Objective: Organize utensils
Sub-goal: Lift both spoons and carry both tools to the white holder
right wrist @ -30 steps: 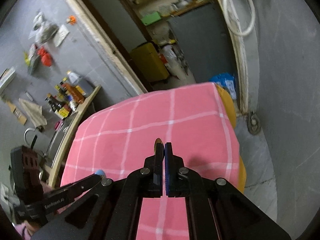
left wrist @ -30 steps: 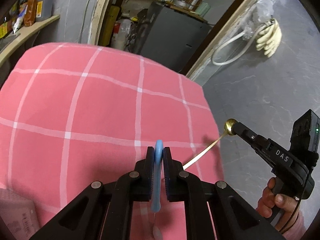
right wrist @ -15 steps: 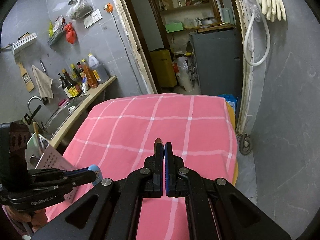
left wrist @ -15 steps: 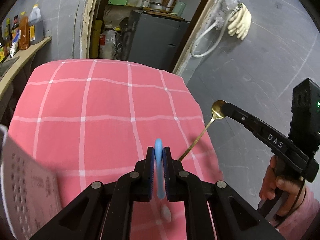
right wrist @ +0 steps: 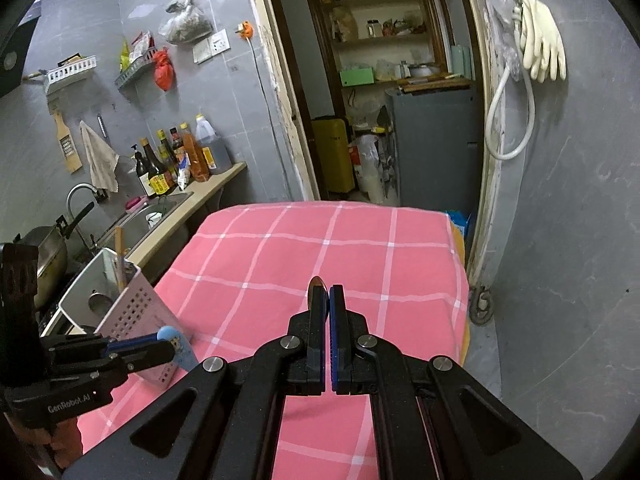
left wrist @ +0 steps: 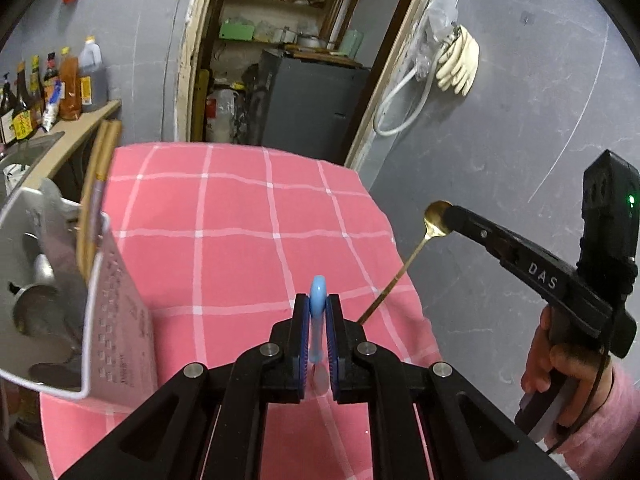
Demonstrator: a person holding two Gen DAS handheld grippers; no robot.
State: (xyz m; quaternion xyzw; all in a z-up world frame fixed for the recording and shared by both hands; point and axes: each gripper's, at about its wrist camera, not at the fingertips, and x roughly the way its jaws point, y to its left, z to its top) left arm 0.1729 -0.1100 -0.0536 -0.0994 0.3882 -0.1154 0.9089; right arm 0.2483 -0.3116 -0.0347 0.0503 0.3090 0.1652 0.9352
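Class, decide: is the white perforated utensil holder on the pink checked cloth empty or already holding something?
Not empty. The white perforated utensil holder already holds wooden chopsticks and a metal ladle, visible inside its open top.

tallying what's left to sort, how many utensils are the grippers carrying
2: a blue-handled one in the left gripper, a gold spoon in the right gripper. More utensils sit in the holder.

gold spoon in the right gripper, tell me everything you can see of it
The gold spoon is slim, shiny and metal-looking, with a small round bowl and a long thin handle. The right gripper is shut on the bowl end, so the handle hangs slanting down toward the pink checked cloth, its tip free. Nothing else touches it.
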